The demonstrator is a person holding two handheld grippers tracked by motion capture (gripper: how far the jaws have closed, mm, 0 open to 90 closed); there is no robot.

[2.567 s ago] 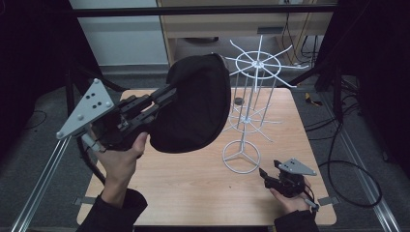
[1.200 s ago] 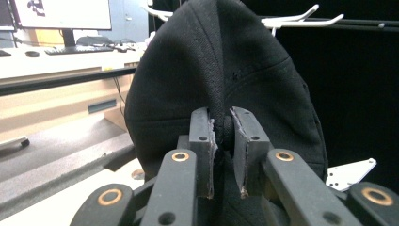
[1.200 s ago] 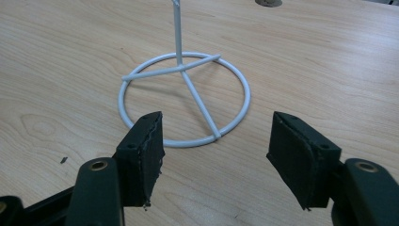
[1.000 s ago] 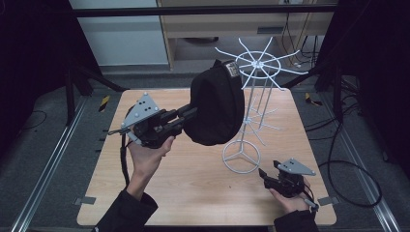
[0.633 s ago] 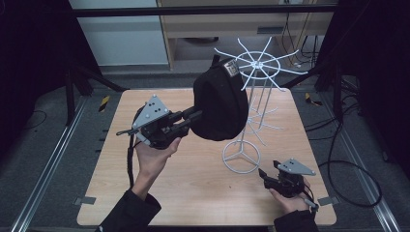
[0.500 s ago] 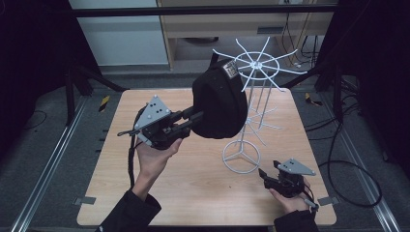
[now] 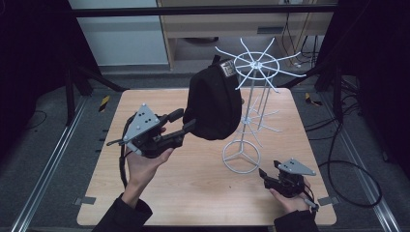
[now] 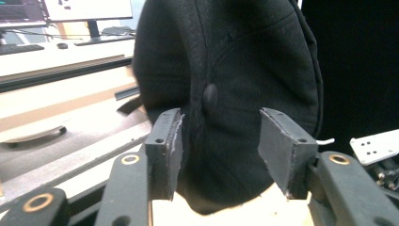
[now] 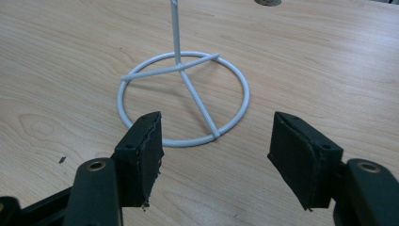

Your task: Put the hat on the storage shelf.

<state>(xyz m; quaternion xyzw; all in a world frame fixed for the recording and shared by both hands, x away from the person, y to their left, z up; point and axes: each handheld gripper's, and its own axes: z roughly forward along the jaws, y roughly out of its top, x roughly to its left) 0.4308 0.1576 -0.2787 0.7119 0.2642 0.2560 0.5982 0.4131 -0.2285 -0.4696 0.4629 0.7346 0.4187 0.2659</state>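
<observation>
A: Where is the cap (image 7: 212, 104) seen?
B: It is hung on an arm of the white wire rack (image 7: 251, 96), at the rack's left side, above the middle of the bench (image 7: 145, 193), nearer the far edge. The label end is caught at the top spokes; the crown hangs down clear of the bench top.

A: Left gripper (image 7: 186, 125)?
B: Released. Its jaws have just been opening, and in the left gripper view (image 8: 219, 146) the crown is seen between the two pads with gaps on both sides, so nothing is pressed. It is held raised over the left half of the bench, pointed at the cap's lower left side.

A: Right gripper (image 7: 265, 175)?
B: Jaws spread, nothing grasped. It is rested near the right front corner, aimed at the rack's round base ring, which is seen just ahead in the right gripper view (image 9: 214, 141), apart from the pads.

A: Open room?
B: Bare wood is seen along the front edge between the two hands, and along the left edge. The right rear part is taken up by the rack's spokes, which overhang the far edge. Little space is left between the cap and the rack pole.
</observation>
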